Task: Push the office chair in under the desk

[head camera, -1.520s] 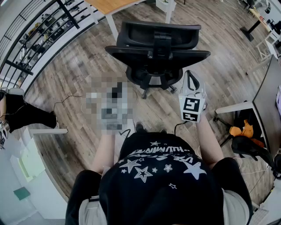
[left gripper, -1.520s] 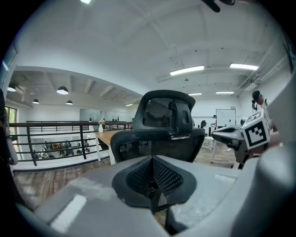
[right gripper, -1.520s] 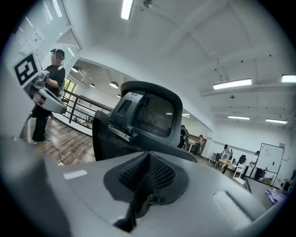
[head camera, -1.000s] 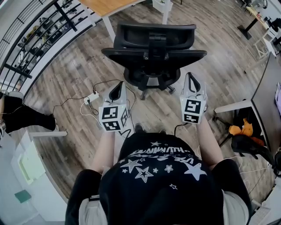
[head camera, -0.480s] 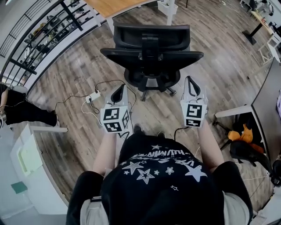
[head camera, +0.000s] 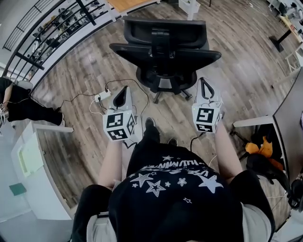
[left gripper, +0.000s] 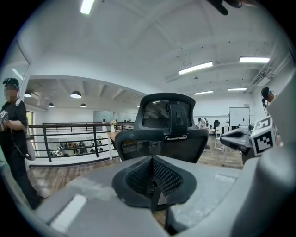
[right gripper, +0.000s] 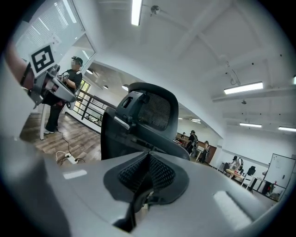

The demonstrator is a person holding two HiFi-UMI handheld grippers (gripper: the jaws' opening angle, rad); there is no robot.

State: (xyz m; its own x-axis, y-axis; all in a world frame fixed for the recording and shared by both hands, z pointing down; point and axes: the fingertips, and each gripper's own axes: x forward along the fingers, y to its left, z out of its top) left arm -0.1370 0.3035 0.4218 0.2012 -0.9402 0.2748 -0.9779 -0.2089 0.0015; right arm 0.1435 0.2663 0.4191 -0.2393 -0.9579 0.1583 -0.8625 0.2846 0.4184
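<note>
The black office chair (head camera: 165,52) stands on the wood floor with its back toward me, and the desk's wooden top (head camera: 128,4) shows just beyond it. My left gripper (head camera: 123,90) is shut and empty, short of the chair's left side. At the chair's right side, my right gripper (head camera: 204,81) is also shut and empty. Neither touches the chair. In the left gripper view the chair's back (left gripper: 162,134) rises just ahead of the closed jaws of the left gripper (left gripper: 152,178). The right gripper view shows the chair (right gripper: 143,122) past the right gripper (right gripper: 147,173).
A white power strip with its cable (head camera: 100,97) lies on the floor left of the chair. A white cabinet (head camera: 33,160) stands at my left, a black railing (head camera: 47,33) behind it. A dark desk (head camera: 289,118) with an orange bag (head camera: 258,147) is at right. A person in black (left gripper: 13,139) stands by the railing.
I have stepped toward the chair, one foot now forward. Both grippers sit nearer its back, and the desk has slid up to the view's top edge.
</note>
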